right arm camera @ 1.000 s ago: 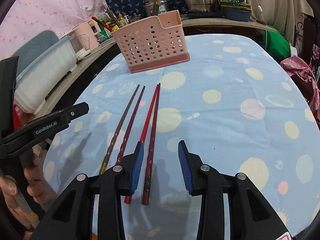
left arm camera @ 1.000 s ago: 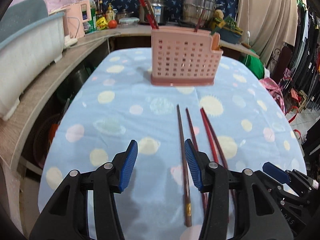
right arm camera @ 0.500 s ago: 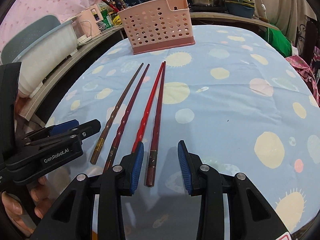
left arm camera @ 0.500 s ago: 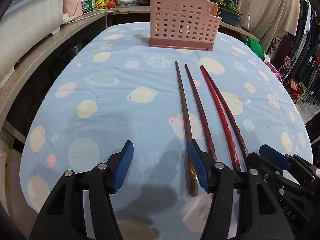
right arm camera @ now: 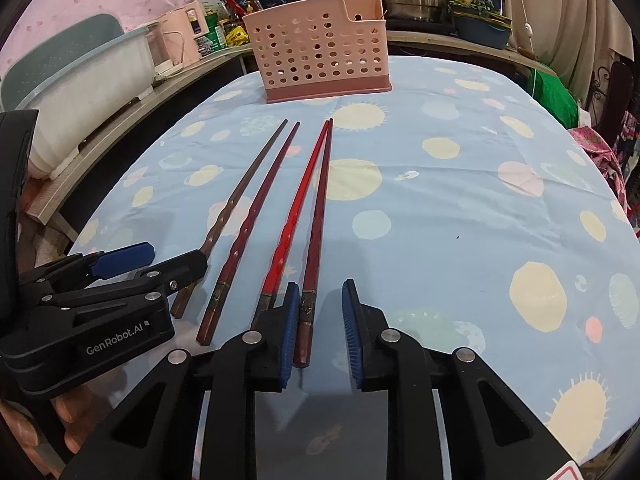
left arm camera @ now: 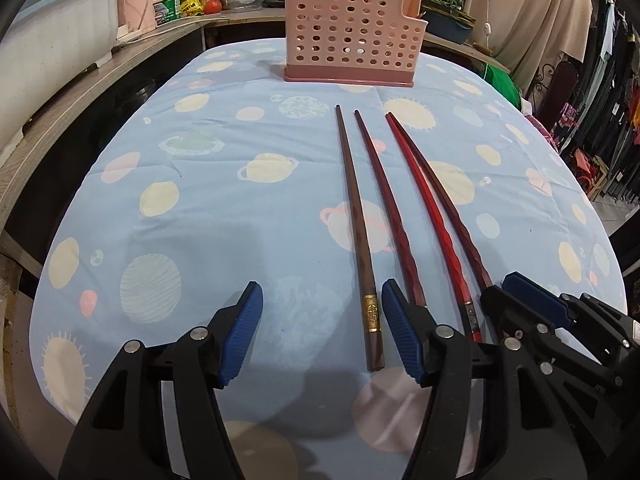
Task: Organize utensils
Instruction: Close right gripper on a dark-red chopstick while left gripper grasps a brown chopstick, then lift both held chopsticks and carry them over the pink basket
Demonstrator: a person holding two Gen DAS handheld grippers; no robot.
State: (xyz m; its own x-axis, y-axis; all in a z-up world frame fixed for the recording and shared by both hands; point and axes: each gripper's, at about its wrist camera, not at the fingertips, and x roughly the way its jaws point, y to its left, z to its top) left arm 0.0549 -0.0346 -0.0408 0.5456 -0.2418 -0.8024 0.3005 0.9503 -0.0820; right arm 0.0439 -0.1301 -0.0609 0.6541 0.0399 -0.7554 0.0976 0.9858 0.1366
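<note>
We have four long chopsticks lying side by side on the blue planet-print tablecloth [left arm camera: 224, 216], thin tips toward the pink perforated plastic utensil basket [left arm camera: 352, 32] and thick ends toward us. Our left gripper [left arm camera: 322, 332] stands wide open and empty, with the brown gold-banded chopstick [left arm camera: 356, 216] between its jaws. Our right gripper [right arm camera: 320, 320] is half open, straddling the dark red-brown chopstick [right arm camera: 316, 232], possibly touching its butt.

table [left arm camera: 224, 208] (blue planet-print cloth): four chopsticks [left arm camera: 362, 220] side by side, pink perforated holder [left arm camera: 352, 36] at far end.
</note>
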